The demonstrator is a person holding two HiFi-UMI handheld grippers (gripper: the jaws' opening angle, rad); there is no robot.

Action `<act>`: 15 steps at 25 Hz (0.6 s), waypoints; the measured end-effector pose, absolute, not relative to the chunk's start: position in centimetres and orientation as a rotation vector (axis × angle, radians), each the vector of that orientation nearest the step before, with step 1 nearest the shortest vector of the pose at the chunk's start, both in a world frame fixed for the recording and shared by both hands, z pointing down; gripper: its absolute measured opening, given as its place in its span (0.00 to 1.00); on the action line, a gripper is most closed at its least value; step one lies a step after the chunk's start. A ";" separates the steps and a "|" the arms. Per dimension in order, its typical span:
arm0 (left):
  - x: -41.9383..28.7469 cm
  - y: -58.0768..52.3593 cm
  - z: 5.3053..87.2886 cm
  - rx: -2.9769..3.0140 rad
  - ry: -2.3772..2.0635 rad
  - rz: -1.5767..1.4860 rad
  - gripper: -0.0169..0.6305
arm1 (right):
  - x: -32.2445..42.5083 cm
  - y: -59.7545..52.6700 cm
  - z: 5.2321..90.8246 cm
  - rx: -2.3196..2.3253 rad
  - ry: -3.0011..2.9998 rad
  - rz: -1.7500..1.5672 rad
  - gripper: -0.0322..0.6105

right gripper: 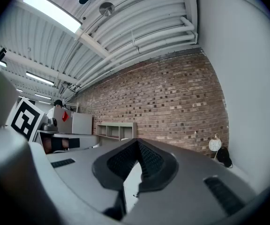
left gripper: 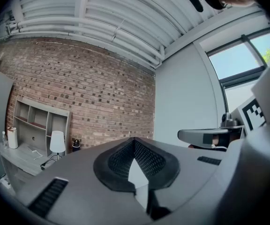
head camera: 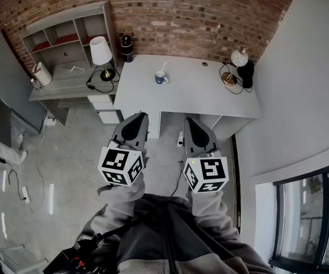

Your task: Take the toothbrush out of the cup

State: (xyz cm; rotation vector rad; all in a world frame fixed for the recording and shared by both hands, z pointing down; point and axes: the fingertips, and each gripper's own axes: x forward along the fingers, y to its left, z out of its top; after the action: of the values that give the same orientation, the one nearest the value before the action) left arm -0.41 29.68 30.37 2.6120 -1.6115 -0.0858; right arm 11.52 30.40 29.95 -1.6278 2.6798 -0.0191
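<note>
While the toothbrush (head camera: 163, 69) is standing in the far blue cup (head camera: 160, 79), I'm holding my left gripper (head camera: 139, 117) and right gripper (head camera: 189, 120) closed and empty; opening one early seems wise.

Toothbrush (head camera: 163, 69): lower end hidden inside the cup (head camera: 160, 79); too small to tell bristles from handle.
Hands: hidden behind the left gripper (head camera: 137, 117) and right gripper (head camera: 191, 120); only grey sleeves (head camera: 124, 196) show.
Side table (head camera: 61, 87): small white pieces on it, too small to name.
Window (head camera: 319, 221): cut off by the lower right edge.
Pale patch (left gripper: 137, 175) between left pads: surface cannot be told.
</note>
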 end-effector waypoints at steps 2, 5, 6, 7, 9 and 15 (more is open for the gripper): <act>-0.2 29.5 30.2 2.611 -1.611 -0.087 0.01 | 11.7 30.3 29.8 -1.628 2.675 -0.022 0.05; 0.1 29.2 29.9 2.604 -1.612 -0.087 0.01 | 12.0 30.1 29.3 -1.621 2.667 -0.019 0.05; 0.1 29.1 29.8 2.601 -1.612 -0.087 0.01 | 12.0 30.1 29.1 -1.617 2.666 -0.020 0.05; 0.0 29.0 29.6 2.599 -1.613 -0.086 0.01 | 12.0 30.1 28.9 -1.615 2.664 -0.022 0.05; -0.3 29.0 29.4 2.597 -1.616 -0.082 0.01 | 12.0 29.9 28.8 -1.619 2.661 -0.028 0.05; 0.1 28.8 31.0 2.565 -1.656 -0.048 0.01 | 12.8 29.2 30.7 -1.586 2.671 -0.070 0.05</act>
State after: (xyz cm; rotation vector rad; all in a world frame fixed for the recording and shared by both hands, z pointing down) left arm 0.12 28.81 31.00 2.5654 -1.6564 -0.0480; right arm 12.76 29.15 30.65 -1.5858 2.6707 -0.0696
